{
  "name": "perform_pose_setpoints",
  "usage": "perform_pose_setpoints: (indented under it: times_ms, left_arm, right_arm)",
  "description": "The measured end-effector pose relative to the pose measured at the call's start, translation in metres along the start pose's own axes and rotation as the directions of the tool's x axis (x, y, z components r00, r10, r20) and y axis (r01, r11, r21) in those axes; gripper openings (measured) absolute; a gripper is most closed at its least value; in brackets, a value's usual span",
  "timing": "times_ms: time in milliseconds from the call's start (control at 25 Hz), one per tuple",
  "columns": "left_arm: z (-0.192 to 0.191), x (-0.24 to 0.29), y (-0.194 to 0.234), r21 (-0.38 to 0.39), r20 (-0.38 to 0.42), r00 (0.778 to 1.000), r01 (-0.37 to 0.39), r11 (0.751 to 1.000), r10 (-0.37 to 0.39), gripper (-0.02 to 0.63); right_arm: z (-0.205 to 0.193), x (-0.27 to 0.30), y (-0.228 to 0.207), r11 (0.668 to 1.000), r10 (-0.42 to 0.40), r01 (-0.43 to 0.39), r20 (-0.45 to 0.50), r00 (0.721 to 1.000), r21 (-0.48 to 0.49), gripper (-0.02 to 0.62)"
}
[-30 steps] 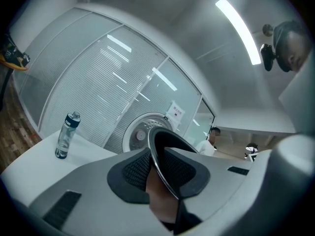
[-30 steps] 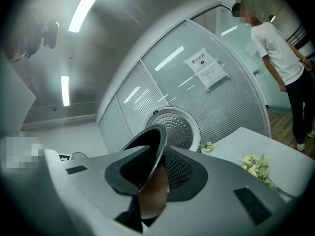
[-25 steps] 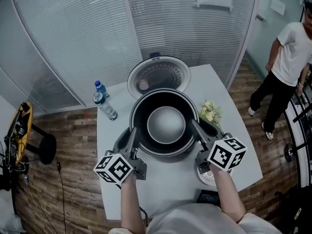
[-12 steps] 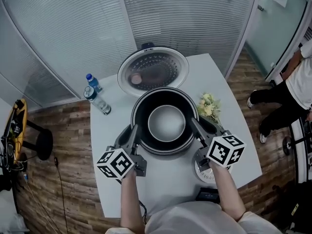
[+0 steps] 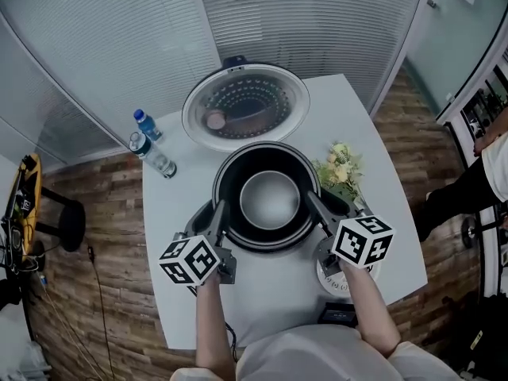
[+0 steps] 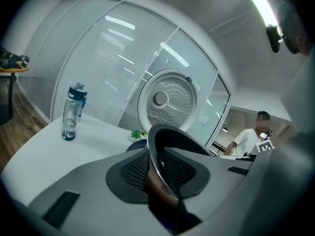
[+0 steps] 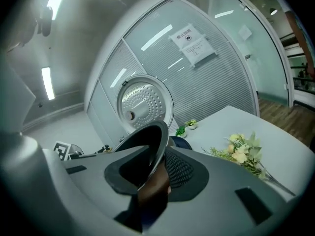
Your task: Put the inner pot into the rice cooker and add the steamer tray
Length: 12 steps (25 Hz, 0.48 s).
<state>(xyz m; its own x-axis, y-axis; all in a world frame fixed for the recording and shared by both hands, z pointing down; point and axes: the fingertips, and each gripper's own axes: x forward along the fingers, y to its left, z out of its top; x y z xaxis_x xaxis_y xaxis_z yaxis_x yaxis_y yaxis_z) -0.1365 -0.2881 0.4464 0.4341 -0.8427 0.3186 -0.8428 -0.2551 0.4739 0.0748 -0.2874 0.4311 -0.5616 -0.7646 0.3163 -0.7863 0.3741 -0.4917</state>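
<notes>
Gripping the inner pot [image 5: 270,201] by its rim at 9 and 3 o'clock, the left gripper [image 5: 216,213] and right gripper [image 5: 315,205] hold it level at the mouth of the rice cooker [image 6: 136,144], mid-table [image 5: 278,300]. The left gripper's pads are clamped on the rim. The right gripper's jaws have just been opening a little, with the rim between them and the pads on it. Whether the pot is fully seated cannot be told. The cooker's round lid [image 5: 246,105] stands open at 12 o'clock. A water bottle [image 5: 151,151] stands at 10 o'clock and yellow flowers [image 5: 341,169] lie at 2 o'clock, both apart from the cooker. A person [image 5: 484,173] stands at 3 o'clock, beyond the table.
</notes>
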Motion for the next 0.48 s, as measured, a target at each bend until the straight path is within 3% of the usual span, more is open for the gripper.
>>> perform_pose_setpoints:
  times_ms: [480]
  left_arm:
    - [-0.019, 0.018, 0.018, 0.134, -0.121, 0.986, -0.097, 0.986, 0.114, 0.101]
  right_arm:
    - [-0.020, 0.019, -0.013, 0.992, -0.090, 0.078, -0.112, 0.990, -0.103, 0.124]
